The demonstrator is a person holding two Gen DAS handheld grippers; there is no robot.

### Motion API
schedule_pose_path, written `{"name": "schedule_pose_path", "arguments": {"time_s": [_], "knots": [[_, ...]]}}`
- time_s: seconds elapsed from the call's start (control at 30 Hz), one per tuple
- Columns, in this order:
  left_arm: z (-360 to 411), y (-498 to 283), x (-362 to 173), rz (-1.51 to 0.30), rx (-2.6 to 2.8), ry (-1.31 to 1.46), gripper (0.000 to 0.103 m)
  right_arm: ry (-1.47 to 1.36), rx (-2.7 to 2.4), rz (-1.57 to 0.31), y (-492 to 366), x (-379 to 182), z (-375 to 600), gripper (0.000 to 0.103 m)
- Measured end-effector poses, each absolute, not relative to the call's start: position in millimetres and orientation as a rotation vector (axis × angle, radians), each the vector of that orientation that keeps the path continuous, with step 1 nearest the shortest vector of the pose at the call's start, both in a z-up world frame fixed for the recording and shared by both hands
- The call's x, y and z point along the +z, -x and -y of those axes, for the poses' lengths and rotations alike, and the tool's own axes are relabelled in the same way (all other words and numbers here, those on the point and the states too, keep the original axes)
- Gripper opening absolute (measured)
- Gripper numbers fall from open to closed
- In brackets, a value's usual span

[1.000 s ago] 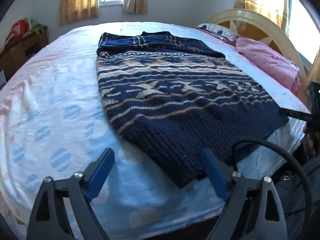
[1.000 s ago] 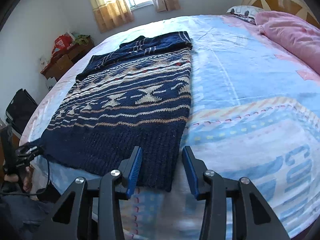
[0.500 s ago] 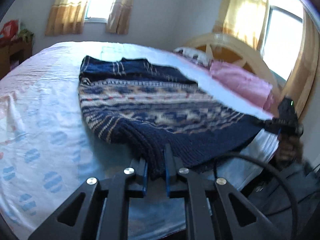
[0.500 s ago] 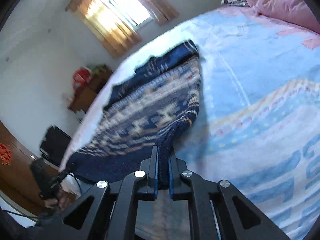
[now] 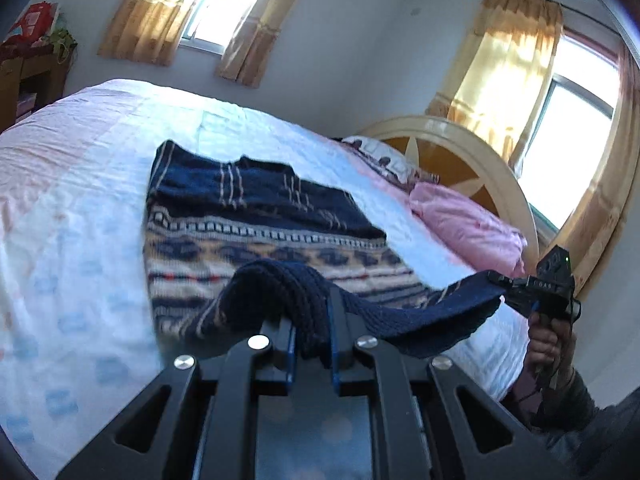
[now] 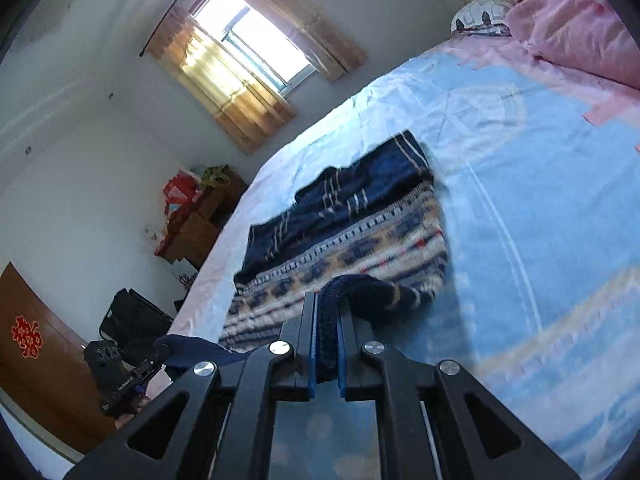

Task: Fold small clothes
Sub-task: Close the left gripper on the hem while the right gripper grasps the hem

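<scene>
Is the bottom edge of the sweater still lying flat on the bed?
No, both the left claw and right claw hold the sweater hem lifted.

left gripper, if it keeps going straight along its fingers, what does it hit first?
Likely the sweater itself: the left gripper is shut on its lifted navy hem, and the patterned body lies on the bed directly ahead. Depth is unclear.

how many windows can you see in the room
2. One window is on the far wall beyond the bed; the other window is beside the headboard. More may be out of view.
</scene>
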State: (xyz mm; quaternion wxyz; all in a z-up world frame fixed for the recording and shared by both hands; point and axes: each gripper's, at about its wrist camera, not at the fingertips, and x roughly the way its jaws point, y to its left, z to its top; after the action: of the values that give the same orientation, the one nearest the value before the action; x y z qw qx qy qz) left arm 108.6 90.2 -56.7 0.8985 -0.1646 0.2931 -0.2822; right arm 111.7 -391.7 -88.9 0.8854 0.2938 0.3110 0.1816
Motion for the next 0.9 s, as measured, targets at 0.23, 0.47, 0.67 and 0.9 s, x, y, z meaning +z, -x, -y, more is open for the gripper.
{"name": "schedule_pose_path", "arguments": {"time_s": [0.23,0.47,0.67,0.9], "knots": [[-99,-158,-52,-0.605,-0.593,0.42,0.012,-0.6,0.394,-0.639,-166,-62,386,0.007],[-104,-227,-58,-0.659,-0.568,0.479,0.012,-0.643,0.388,-0.694,-241,-60,384,0.007],[-102,-282,-55,-0.676,-0.563,0.504,0.012,-0.628,0.365,-0.731,-296,-58,377,0.007],[-104,-339,-54,-0.69,-0.554,0.536,0.012,-0.63,0.322,-0.772,-357,-64,384,0.007]]}}
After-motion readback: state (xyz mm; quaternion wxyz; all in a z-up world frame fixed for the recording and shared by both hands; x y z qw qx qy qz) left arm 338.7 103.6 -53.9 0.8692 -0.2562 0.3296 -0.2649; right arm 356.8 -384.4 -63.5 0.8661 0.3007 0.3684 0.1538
